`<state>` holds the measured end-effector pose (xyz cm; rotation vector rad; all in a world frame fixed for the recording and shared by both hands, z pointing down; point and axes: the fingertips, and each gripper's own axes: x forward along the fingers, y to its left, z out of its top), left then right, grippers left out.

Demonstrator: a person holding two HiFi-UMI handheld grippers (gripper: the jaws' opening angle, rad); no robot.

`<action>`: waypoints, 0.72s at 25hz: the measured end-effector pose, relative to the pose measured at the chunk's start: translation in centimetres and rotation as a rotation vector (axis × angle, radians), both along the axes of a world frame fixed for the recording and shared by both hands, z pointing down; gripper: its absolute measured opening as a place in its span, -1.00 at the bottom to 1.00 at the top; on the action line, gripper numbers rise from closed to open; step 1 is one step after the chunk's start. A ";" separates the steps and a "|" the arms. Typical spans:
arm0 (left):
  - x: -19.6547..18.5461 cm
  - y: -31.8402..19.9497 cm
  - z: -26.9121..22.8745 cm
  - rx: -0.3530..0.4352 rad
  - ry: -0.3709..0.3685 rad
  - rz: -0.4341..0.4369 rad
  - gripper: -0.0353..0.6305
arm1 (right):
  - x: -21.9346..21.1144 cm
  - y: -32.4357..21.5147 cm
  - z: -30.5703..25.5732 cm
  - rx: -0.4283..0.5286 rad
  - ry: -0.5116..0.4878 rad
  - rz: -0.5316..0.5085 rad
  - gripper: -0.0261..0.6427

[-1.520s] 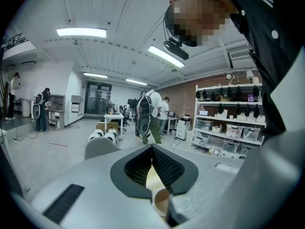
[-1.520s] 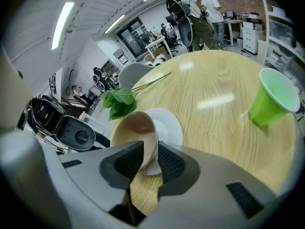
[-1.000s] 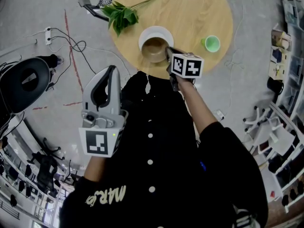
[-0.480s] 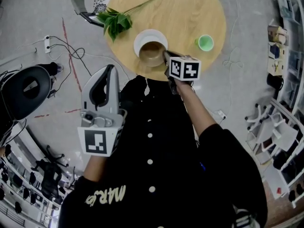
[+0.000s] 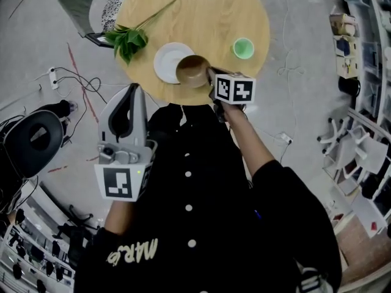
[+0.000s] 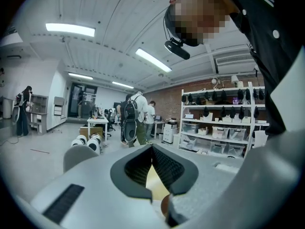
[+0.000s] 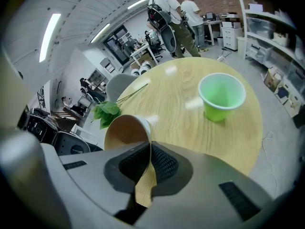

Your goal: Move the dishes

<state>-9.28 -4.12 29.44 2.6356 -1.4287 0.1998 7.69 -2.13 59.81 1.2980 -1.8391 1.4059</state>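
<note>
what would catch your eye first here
The brown bowl draws the eye first: the right tool has its jaws clamped on the rim and holds it near the front edge of the round wooden table, partly over a white plate. A bright green cup stands to the right of it, and a leafy sprig lies at the table's left edge.
</note>
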 end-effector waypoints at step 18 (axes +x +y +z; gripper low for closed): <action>5.8 -0.5 -0.8 0.018 0.003 0.122 -0.88 | 9.1 1.9 -0.1 -0.022 0.026 0.177 -0.89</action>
